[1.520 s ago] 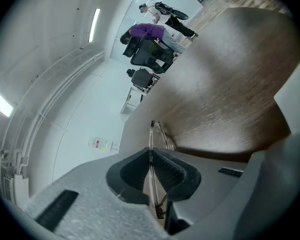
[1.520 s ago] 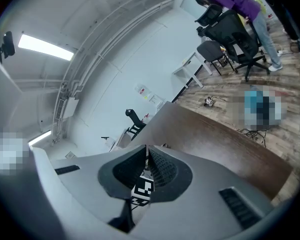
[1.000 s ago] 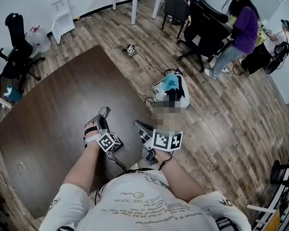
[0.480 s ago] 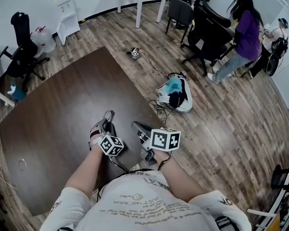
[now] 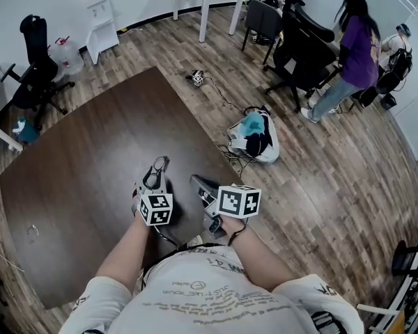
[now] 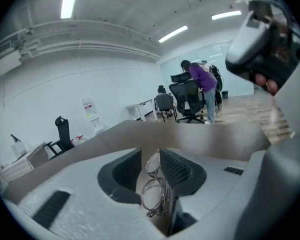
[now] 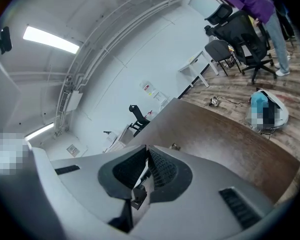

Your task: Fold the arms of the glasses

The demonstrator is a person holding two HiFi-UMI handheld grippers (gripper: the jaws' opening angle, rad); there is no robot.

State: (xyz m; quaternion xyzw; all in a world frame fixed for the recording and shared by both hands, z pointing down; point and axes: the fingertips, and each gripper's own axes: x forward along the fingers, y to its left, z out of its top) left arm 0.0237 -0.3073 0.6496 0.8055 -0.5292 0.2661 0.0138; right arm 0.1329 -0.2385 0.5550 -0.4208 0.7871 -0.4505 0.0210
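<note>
A pair of clear, thin-rimmed glasses (image 6: 152, 194) stands on end between the jaws of my left gripper (image 6: 150, 154), with both lenses facing the camera. The jaws have just been opening. The glasses lean on the right pad (image 6: 177, 169) and a thin gap shows at the left pad. In the head view the left gripper (image 5: 155, 167) hangs above the dark brown table (image 5: 90, 152), with a bit of wire frame at its tip. My right gripper (image 5: 197, 181) is beside it near the table's right edge. Its jaws (image 7: 146, 151) are shut, and only a thin slit shows between the pads.
A small pale object (image 5: 31, 232) lies on the table at the far left. On the wood floor beyond the table's right edge are a white bag (image 5: 254, 139) and cables. Office chairs (image 5: 296, 44) and two people (image 5: 352, 47) stand further back.
My left gripper has lifted off the table and rolled, so its marker cube now faces the head camera. The right gripper has hardly moved.
</note>
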